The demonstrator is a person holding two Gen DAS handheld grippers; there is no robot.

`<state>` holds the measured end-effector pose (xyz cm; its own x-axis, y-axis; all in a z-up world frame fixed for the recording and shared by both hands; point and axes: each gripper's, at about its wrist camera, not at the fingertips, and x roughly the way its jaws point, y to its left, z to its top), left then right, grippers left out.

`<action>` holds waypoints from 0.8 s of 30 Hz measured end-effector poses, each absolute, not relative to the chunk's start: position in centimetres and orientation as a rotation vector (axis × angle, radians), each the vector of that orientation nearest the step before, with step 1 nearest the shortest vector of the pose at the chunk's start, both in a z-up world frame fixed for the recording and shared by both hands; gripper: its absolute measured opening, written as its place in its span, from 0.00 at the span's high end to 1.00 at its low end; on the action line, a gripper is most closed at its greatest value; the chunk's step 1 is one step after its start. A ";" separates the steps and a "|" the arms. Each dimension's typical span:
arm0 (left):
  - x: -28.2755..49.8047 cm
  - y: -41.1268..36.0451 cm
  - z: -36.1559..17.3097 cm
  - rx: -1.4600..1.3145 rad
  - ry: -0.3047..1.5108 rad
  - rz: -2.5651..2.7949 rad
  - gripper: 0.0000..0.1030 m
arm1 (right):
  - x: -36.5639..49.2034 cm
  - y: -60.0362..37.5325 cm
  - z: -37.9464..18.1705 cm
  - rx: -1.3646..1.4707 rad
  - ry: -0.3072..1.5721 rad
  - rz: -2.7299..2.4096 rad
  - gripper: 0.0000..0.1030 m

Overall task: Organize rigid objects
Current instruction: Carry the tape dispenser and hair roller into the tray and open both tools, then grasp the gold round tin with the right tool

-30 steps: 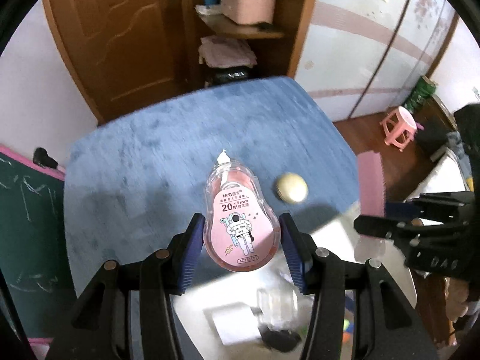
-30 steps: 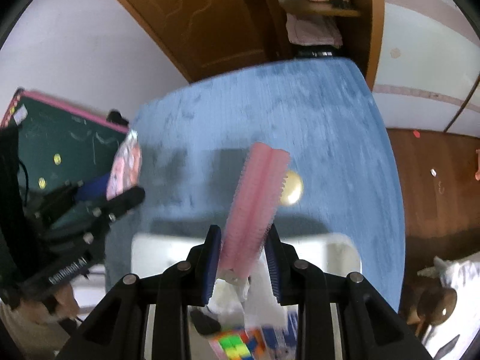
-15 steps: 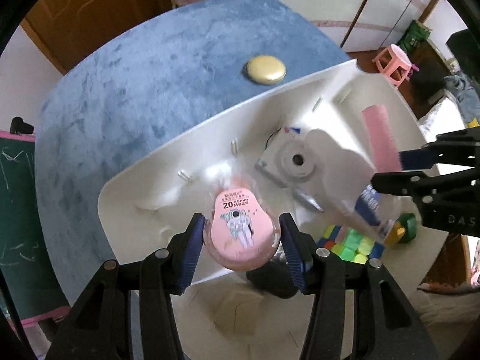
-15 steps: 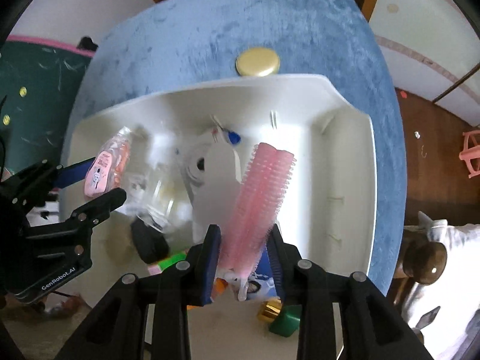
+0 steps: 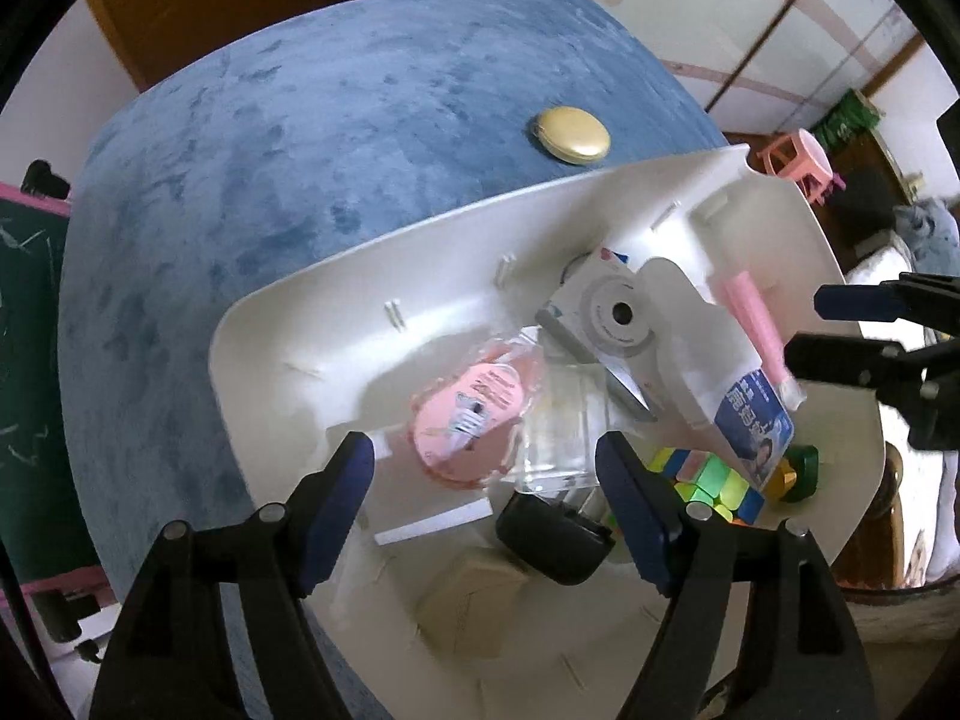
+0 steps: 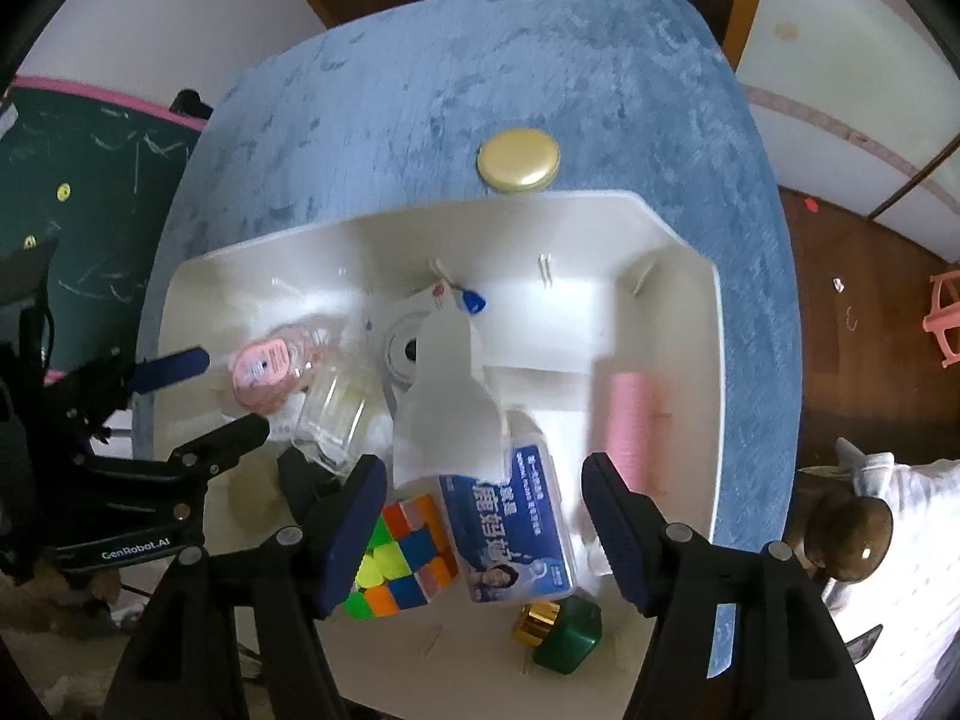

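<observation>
Left wrist view: the left hand-held gripper (image 5: 483, 483) points steeply down into a white bin (image 5: 336, 300) that sits on the blue-covered bench (image 5: 300, 150). Its jaws have just been opening and now stand wide, pressing on nothing. The pink correction tape (image 5: 465, 420) lies loose in the bin, tilted, between and just beyond the fingertips, leaning against a clear plastic box (image 5: 561, 432). Right of these are a white toy camera (image 5: 612, 318), a white bottle with a blue label (image 5: 738, 396) and a colour cube (image 5: 708, 483); a black object (image 5: 552, 531) lies near the right fingertip. A pink roller comb (image 5: 756, 324) lies at the bin's right side, next to the right hand-held gripper (image 5: 840, 330), which enters from the right edge. A gold round lid (image 5: 570, 135) rests on the bench just beyond the bin's far wall.

Right wrist view: the right hand-held gripper (image 6: 483, 516) also aims down into the bin (image 6: 678, 252). Its jaws have just been opening and stand apart, gripping nothing. The pink roller comb (image 6: 630, 420) lies blurred at the bin's right side, beyond the right fingertip. Between the fingers show the bottle with a blue label (image 6: 510, 516) and the colour cube (image 6: 402, 558); a green jar with a gold cap (image 6: 561, 633) lies nearer. At the left, the left hand-held gripper (image 6: 222, 390) stands open around the correction tape (image 6: 267, 369).
</observation>
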<state>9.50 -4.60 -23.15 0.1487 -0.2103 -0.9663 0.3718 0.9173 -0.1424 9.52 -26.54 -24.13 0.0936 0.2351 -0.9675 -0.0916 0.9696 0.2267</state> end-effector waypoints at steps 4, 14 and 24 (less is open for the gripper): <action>9.7 -3.9 -22.2 0.116 1.330 -0.404 0.23 | 10.6 -26.6 -23.1 0.117 1.427 0.252 0.34; 11.7 -2.6 -18.1 0.058 1.206 -0.357 0.23 | 13.9 -26.0 -20.4 0.072 1.343 0.257 0.34; 15.5 -2.5 -13.2 0.003 1.055 -0.326 0.23 | 18.0 -24.7 -17.4 0.009 1.244 0.262 0.34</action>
